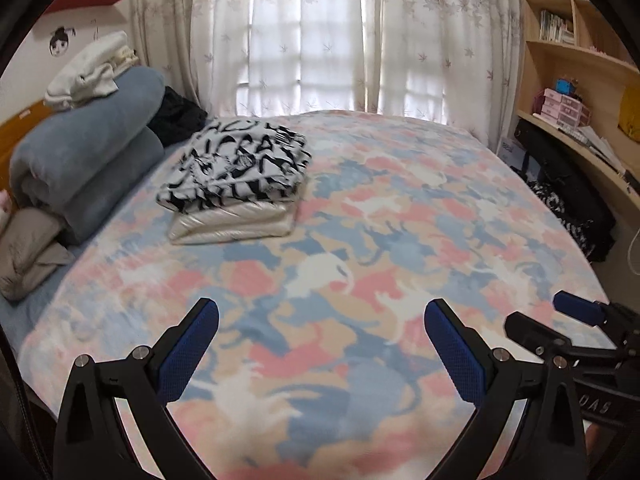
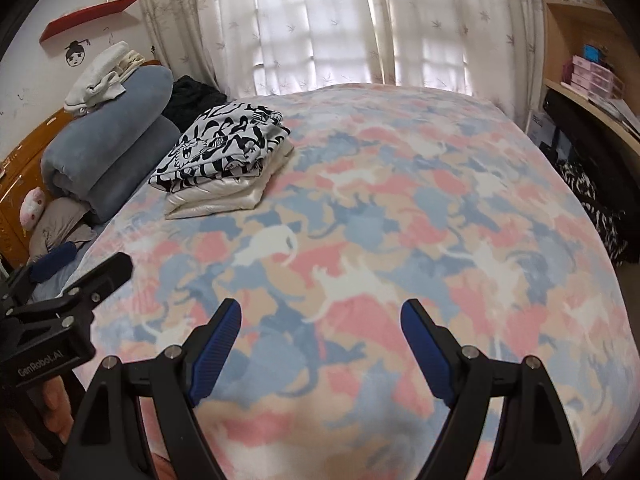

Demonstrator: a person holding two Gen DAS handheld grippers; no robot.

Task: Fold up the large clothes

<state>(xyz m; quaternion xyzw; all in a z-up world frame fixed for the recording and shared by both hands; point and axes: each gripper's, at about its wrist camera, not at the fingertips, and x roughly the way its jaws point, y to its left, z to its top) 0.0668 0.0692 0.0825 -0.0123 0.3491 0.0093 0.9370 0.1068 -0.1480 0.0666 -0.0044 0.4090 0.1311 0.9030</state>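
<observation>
On the bed (image 1: 400, 208), from your left wrist view, the folded black-and-white garment (image 1: 240, 164) tops a folded cream garment (image 1: 236, 224) beside the rolled blue blanket (image 1: 88, 160). Your left hand-held gripper (image 1: 322, 344) is spread wide, holding nothing; shelf boxes (image 1: 564, 106) hide their contents.

From the right wrist view, your right hand-held gripper (image 2: 322, 340) is likewise released, and the stack's lower layers (image 2: 216, 198) are partly covered.
</observation>
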